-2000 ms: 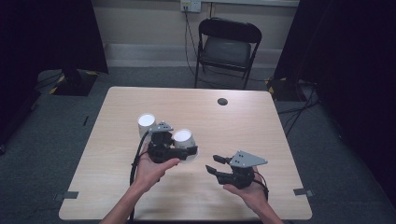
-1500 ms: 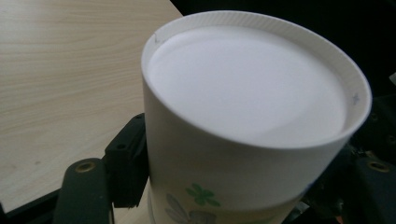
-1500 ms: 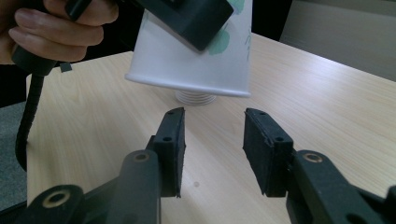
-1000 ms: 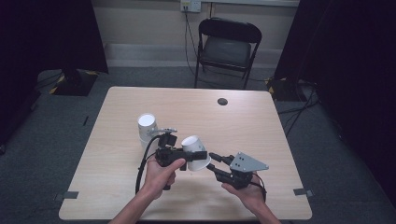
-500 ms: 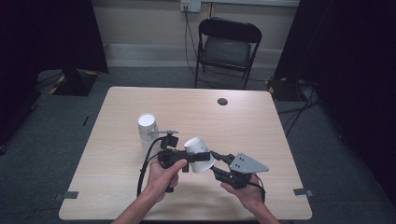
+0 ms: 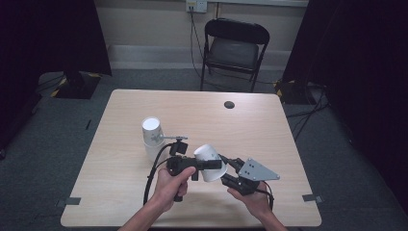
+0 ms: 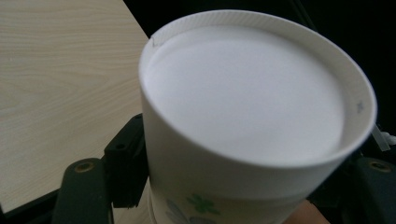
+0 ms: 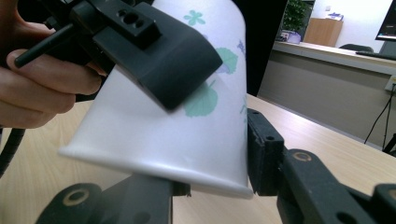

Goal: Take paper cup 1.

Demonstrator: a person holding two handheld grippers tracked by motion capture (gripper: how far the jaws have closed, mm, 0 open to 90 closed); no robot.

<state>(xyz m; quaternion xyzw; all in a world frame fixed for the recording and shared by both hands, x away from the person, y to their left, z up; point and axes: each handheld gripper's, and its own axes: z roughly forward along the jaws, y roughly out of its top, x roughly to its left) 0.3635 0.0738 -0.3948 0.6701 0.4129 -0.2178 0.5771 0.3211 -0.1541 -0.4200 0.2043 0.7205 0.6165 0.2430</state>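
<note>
Change since earlier: between two seconds ago and this moment, the left hand carried the white paper cup with green leaf print (image 6: pixel 208 161) rightward off the table area beside the stack, tipped it sideways, and the right gripper rose to meet it.

Table: a pale wooden table (image 6: pixel 269 130) held everything; a black folding chair (image 6: pixel 233 45) stood behind it.

Stack: two nested white paper cups (image 6: pixel 152 137) stood upside down, left of the hands and apart from them.

Cup position: it hung in the air between both hands, above the table's near half, base tilted up and toward the camera.

Left gripper (image 6: pixel 204 165): its jaws pinched the cup across its side wall, near the base.

Right gripper (image 6: pixel 230 169): its jaws sat either side of the cup's open rim (image 8: pixel 159 172), one pad touching; whether they were fully clamped could not be told.

Step in hand: this looked like a hand-over.

Doing it well: the right jaws should close gently, since thin paper crumples, and the left should release only once that grip is firm.
</note>
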